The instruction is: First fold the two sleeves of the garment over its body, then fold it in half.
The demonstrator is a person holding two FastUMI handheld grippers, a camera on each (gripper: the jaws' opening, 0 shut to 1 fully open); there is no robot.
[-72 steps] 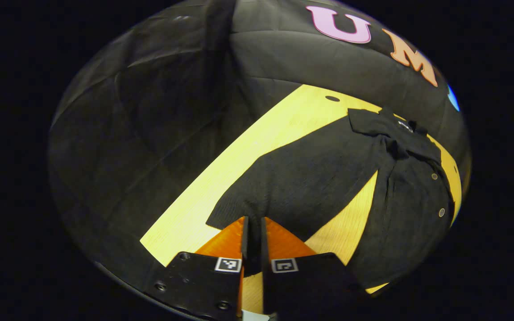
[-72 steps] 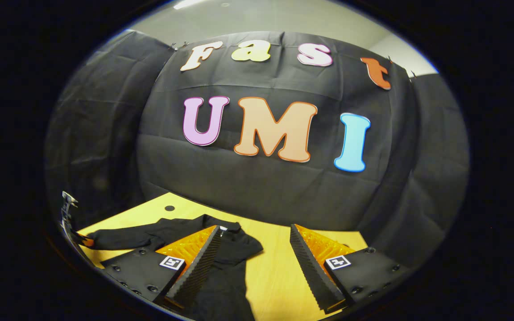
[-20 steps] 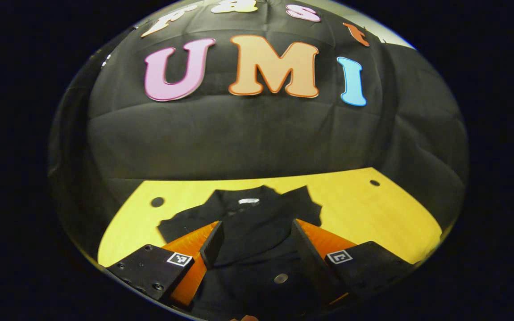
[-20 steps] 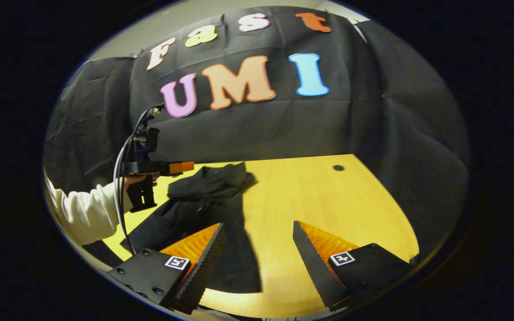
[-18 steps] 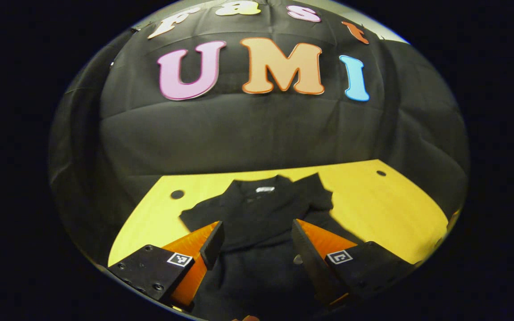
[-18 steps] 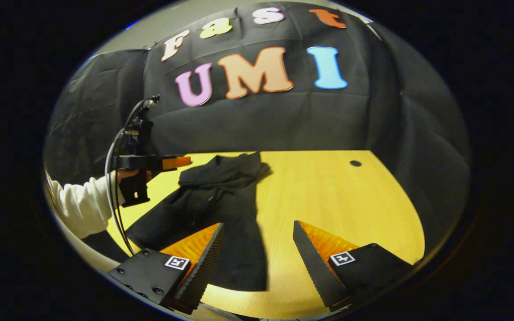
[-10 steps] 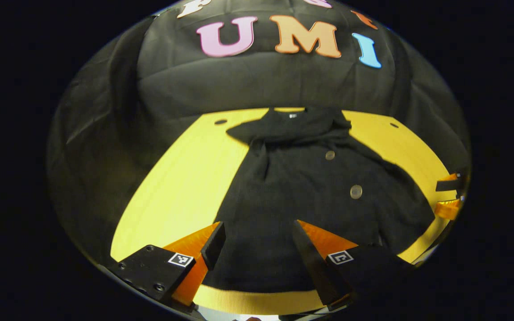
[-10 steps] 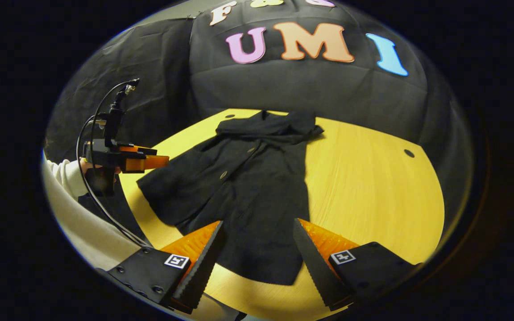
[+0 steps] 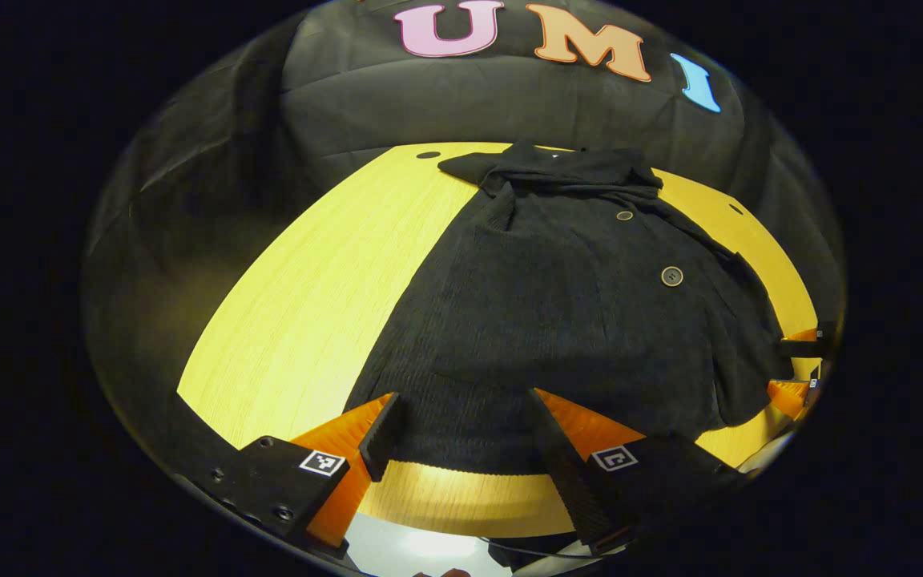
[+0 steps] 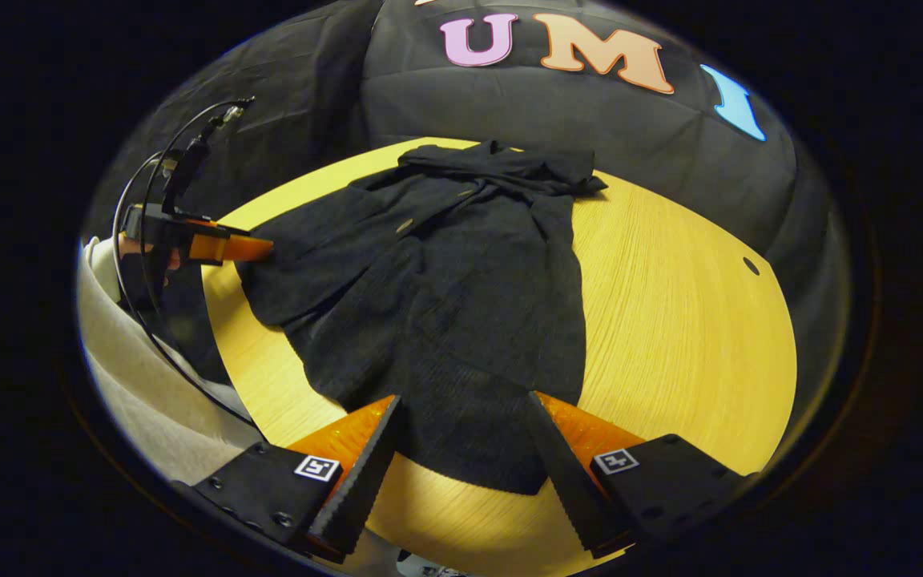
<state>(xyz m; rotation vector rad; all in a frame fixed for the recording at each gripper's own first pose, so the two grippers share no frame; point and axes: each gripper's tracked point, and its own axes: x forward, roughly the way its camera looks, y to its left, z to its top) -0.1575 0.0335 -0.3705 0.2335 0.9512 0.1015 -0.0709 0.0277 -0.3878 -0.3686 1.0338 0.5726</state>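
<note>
A black buttoned garment [image 9: 558, 304] lies flat on the yellow wooden table [image 9: 309, 304], collar [image 9: 558, 164] at the far side and hem towards me. Cloth is folded over its body on the button side. My left gripper [image 9: 461, 409] is open, its fingers straddling the left part of the hem just above the table. My right gripper [image 10: 463, 405] is also open, over the hem's right corner of the garment [image 10: 445, 288]. In the right gripper view the left gripper [image 10: 249, 250] is side on at the garment's left edge, held by a hand in a white sleeve [image 10: 133, 377].
The table's near edge [image 9: 461, 513] runs just below the hem. Small round holes [image 9: 428, 154] [image 10: 751, 265] sit in the tabletop near the far corners. Black cloth walls close in the back and sides. Bare wood [image 10: 670, 304] stretches right of the garment.
Both grippers drew back from the collar end towards the near hem and tilted down. The left gripper, shut on a sleeve 3.6 s ago, is open; the sleeve lies on the body.
</note>
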